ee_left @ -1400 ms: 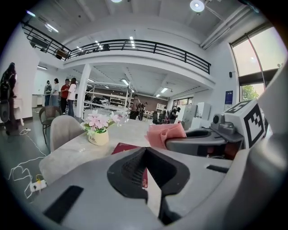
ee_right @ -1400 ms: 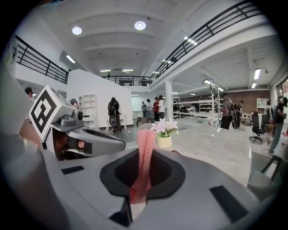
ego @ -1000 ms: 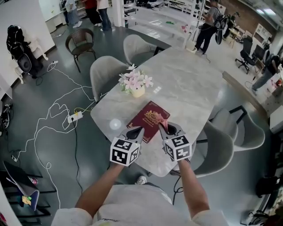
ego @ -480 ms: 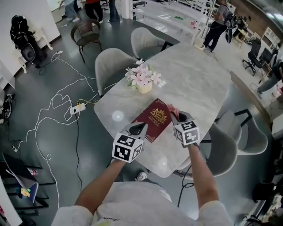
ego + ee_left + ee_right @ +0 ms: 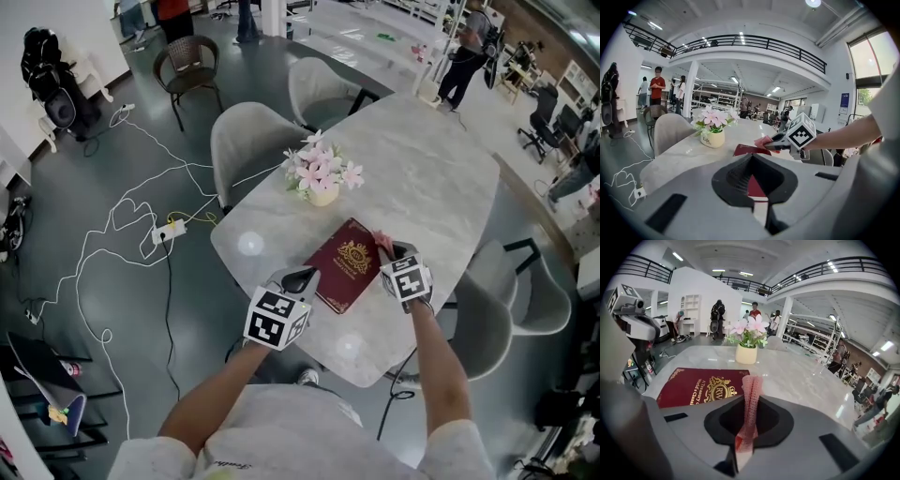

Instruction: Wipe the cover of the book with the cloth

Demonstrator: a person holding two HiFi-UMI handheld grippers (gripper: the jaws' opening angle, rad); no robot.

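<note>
The head view looks steeply down from well above onto the pale marble worktop. The left gripper view sits low and close over the worktop, facing across it to the right gripper. The right gripper view, equally low, looks past the pink mesh cloth its fingers clamp. All three share the dark red hardcover book and cream pot of pink flowers.
</note>
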